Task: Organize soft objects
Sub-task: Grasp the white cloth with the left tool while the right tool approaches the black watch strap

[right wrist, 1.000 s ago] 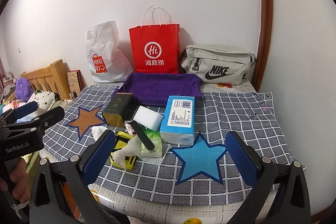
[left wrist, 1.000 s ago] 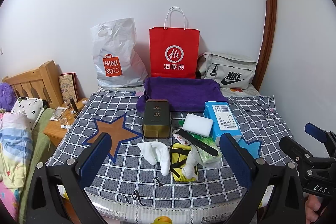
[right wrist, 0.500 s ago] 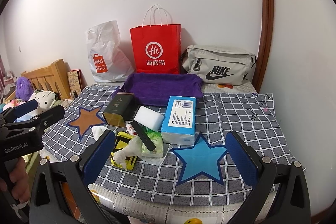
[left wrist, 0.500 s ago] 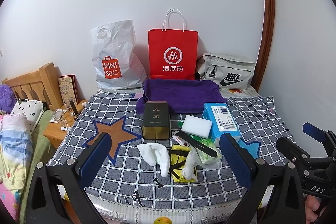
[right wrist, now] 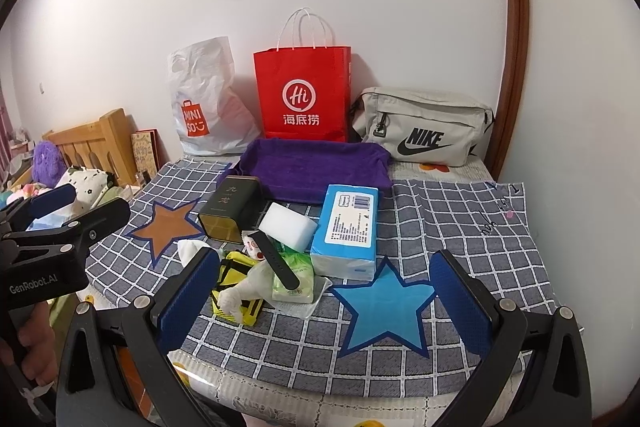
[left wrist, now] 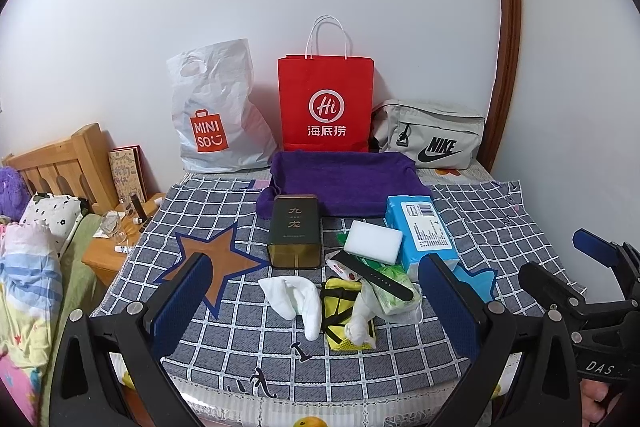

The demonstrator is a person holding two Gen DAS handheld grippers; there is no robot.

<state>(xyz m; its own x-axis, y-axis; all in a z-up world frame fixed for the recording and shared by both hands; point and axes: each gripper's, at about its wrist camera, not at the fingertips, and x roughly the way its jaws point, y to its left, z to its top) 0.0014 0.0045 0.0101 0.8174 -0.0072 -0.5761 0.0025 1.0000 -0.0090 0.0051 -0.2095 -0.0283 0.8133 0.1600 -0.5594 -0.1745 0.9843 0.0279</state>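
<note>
left gripper [left wrist: 316, 301] wide, empty, hovering to survey | right gripper [right wrist: 324, 299] wide, empty | soft clutter, white socks [left wrist: 294, 297] included, heaped mid-cloth | purple towel tray [left wrist: 344, 183] behind, likely destination

Two wrist fisheyes, side by side, facing the wall.
Both look from the table's [left wrist: 248, 359] near edge, sharing the central clutter; the right view sits further right.
</note>
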